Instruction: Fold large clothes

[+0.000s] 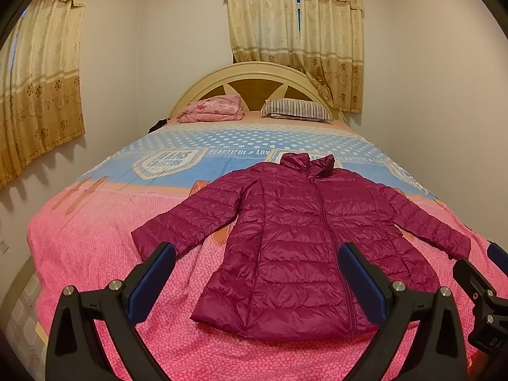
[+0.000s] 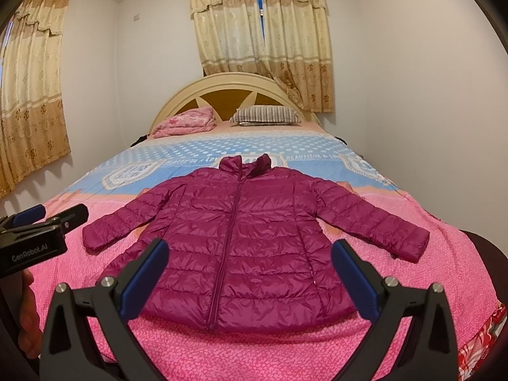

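A: How do the grippers sit?

B: The left gripper [image 1: 257, 282] and the right gripper [image 2: 250, 279] both hover low over the foot of the bed [image 1: 95, 254], jaws spread wide, gripping nothing. In the right wrist view, the left one juts in at 9 o'clock, with part of a hand [image 2: 27, 314] below it.

A: And the clothes?

B: One magenta puffer jacket [image 2: 241, 238] lies flat, zipped, collar at 12 o'clock, two sleeves spread toward 9 and 3.

A: Anything else?

B: One striped pillow [image 1: 297, 110], one folded pink blanket [image 1: 212, 112], two curtains. The right gripper's fingers cover the hem corners; the dark item beside the blanket is unreadable.
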